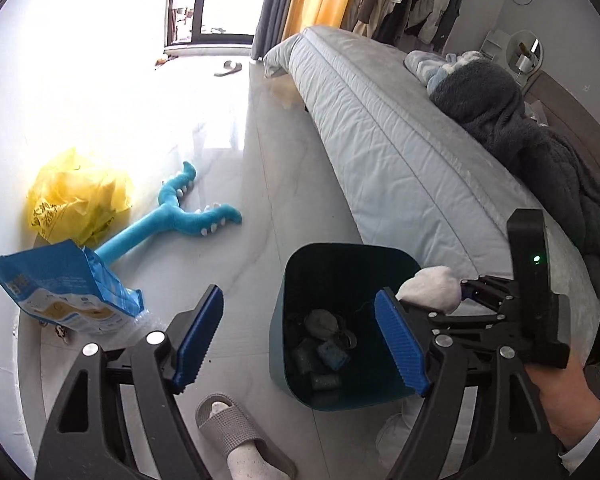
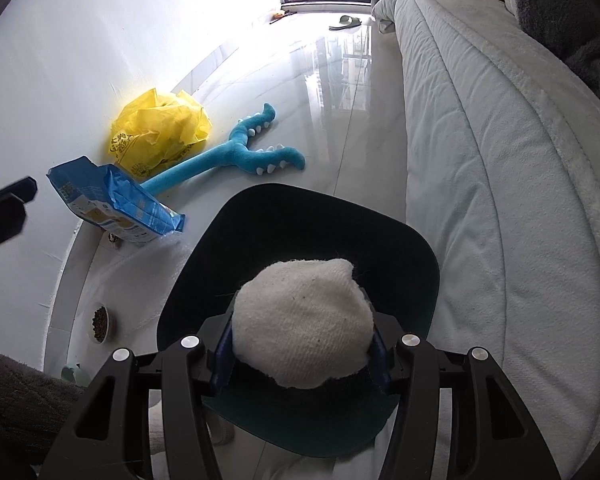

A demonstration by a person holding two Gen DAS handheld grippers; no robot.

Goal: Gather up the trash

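A dark teal bin [image 1: 278, 320] stands on the floor beside the bed, with several small dark and grey scraps at its bottom. My left gripper [image 1: 300, 340] hangs above the bin's near-left side. Its blue pads [image 1: 198, 336] stand wide apart and open with nothing between them. My right gripper [image 2: 302, 356] is shut on a white fabric wad [image 2: 300, 320] and holds it over the bin's mouth [image 2: 420, 240]. The left wrist view shows the same wad [image 1: 432, 288] at the bin's right rim, with a hand on the right gripper's handle [image 1: 532, 300].
A crumpled yellow plastic bag [image 2: 160, 128], a blue pouch [image 2: 112, 204] and a blue plush toy [image 2: 240, 152] lie on the glossy floor by the white wall. The grey-blue bed [image 1: 400, 160] runs along the right. A slippered foot [image 1: 236, 428] stands near the bin. A pet food bowl [image 2: 100, 322] sits lower left.
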